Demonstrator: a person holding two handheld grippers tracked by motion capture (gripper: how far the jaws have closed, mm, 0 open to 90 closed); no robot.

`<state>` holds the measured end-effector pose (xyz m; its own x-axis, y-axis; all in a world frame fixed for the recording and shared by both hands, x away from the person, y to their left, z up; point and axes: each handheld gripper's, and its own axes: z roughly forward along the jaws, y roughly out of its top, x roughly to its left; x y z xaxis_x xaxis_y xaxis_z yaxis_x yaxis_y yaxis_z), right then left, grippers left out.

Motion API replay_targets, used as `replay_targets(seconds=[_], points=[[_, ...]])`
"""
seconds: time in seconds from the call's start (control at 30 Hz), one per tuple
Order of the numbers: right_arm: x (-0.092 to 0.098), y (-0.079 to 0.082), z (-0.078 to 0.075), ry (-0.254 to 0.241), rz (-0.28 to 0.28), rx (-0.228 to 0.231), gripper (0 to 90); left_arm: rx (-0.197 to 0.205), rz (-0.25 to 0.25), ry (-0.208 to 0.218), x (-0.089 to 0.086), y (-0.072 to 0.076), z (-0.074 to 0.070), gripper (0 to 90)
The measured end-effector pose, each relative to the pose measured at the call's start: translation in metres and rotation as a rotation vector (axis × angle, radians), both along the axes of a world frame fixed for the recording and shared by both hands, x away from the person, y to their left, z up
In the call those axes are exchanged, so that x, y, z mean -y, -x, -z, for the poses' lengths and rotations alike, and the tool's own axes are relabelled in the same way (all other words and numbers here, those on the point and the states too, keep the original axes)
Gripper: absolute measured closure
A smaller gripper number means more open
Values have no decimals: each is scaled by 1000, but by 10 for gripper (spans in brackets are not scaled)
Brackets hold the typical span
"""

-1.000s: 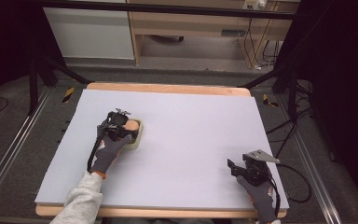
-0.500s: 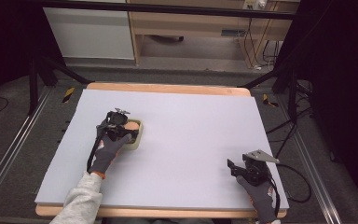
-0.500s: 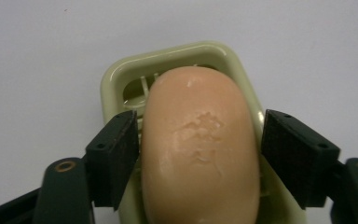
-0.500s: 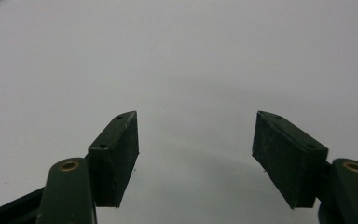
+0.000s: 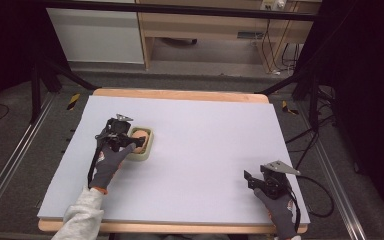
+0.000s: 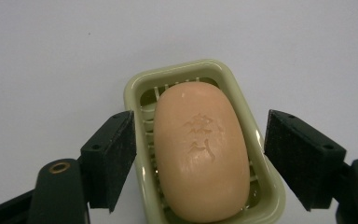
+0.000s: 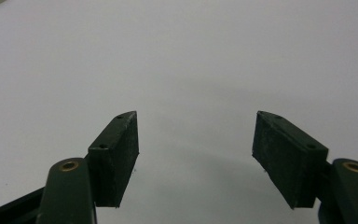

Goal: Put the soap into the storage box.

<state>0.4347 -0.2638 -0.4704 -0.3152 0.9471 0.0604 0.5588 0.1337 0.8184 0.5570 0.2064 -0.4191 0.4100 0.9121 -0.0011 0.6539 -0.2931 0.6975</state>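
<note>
High view: left gripper [image 5: 130, 141] over a pale green soap dish [image 5: 142, 143] on the left half of the white table [image 5: 210, 150]; right gripper [image 5: 258, 181] rests near the right front corner, well apart.

Left gripper view: jaws spread wide, straddling the dish, touching nothing that I can make out. Peach soap bar [image 6: 200, 149] lies in the dish [image 6: 140, 93], stamped face up.

Right gripper view: right gripper [image 7: 196, 154] jaws released, wide apart above bare table surface.
</note>
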Motion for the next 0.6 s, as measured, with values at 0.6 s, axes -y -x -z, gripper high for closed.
replay_targets(seconds=[0.6], points=[[7,1,1,-18,28,0,288,100,-7,60,-37,56,2,239]])
